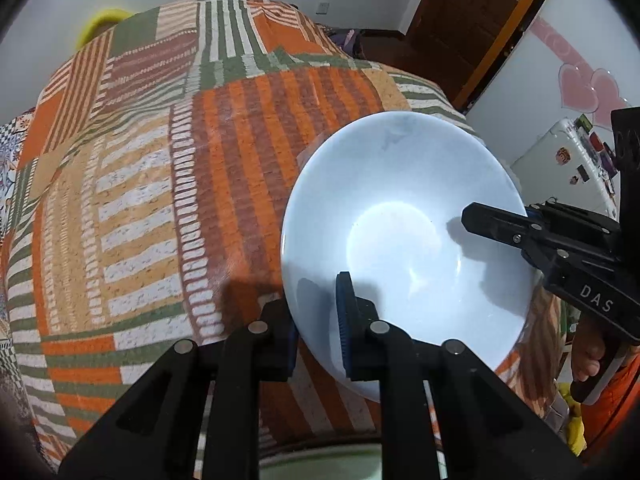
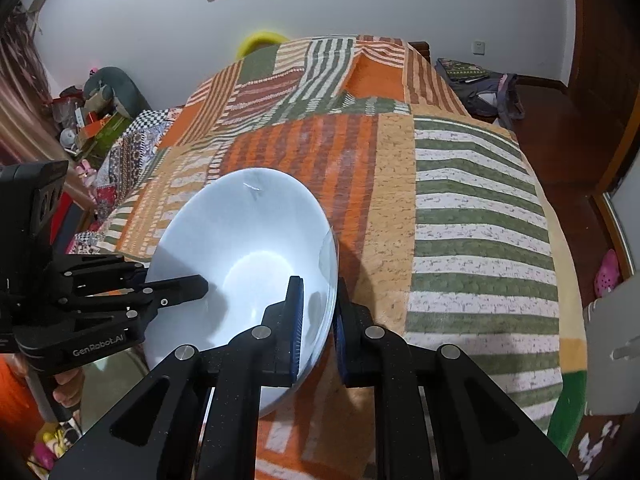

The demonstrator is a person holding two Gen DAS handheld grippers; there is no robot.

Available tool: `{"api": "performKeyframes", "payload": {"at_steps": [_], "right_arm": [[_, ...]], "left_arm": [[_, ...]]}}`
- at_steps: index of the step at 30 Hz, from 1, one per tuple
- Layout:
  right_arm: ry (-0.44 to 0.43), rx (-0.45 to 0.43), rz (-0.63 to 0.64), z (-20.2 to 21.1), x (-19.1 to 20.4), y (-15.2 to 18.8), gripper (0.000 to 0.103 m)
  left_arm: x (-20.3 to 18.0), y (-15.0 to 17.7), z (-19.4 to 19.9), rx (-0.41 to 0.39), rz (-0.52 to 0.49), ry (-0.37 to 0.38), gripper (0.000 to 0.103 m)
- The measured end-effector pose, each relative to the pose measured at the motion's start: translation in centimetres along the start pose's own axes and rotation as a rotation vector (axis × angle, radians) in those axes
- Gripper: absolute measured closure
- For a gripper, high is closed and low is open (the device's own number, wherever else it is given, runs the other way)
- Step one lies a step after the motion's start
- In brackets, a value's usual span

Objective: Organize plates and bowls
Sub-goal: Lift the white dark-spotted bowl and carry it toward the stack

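A white bowl [image 1: 404,240] is held tilted above the patchwork-covered table by both grippers. My left gripper [image 1: 316,320] is shut on the bowl's near left rim, one finger inside and one outside. My right gripper [image 2: 318,320] is shut on the bowl's [image 2: 248,248] right rim, one pad inside and one outside. In the left wrist view the right gripper [image 1: 516,224] reaches over the bowl's right rim. In the right wrist view the left gripper [image 2: 160,292] reaches over its left rim. The bowl is empty.
The table is covered by an orange, green and white striped cloth [image 1: 168,184], also shown in the right wrist view [image 2: 460,208]. A pale green rim [image 1: 320,460] shows under the left gripper. A yellow object [image 2: 260,40] lies beyond the far edge. A fridge [image 1: 568,172] stands right.
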State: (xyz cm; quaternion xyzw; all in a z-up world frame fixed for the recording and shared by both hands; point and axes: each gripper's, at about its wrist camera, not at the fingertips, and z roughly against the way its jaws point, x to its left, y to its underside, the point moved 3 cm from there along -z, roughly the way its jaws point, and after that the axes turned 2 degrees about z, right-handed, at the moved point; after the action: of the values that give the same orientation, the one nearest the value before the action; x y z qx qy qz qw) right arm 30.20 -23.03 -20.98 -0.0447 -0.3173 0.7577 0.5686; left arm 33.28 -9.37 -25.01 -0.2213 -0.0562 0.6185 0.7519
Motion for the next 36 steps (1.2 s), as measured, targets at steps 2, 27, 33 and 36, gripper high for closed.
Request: {"api": "performKeyframes", "payload": {"at_steps": [2,27,33,36], "right_arm": [[0.003,-0.006,0.008,0.4,0.6,0.0,0.09],[-0.105,-0.079,0.121,5.1,14.4,2.3,0.09],[-0.143,-0.071,0.166,5.1,18.1,3.7,0.09],[-0.166,-0.064,0.191,4.9,20.1,4.3,0.09]], "left_arm": [[0.1,0.3,1.1,-0.017,0.007,0.0,0.087],[6.0,10.2,16.8,-0.235,0.124,-0.069,0.087],[8.2,13.9,19.8,-0.27,0.171,-0.099,0.087],[9.5,16.0,21.0,-0.282,0.201,-0.115,0.087]]}}
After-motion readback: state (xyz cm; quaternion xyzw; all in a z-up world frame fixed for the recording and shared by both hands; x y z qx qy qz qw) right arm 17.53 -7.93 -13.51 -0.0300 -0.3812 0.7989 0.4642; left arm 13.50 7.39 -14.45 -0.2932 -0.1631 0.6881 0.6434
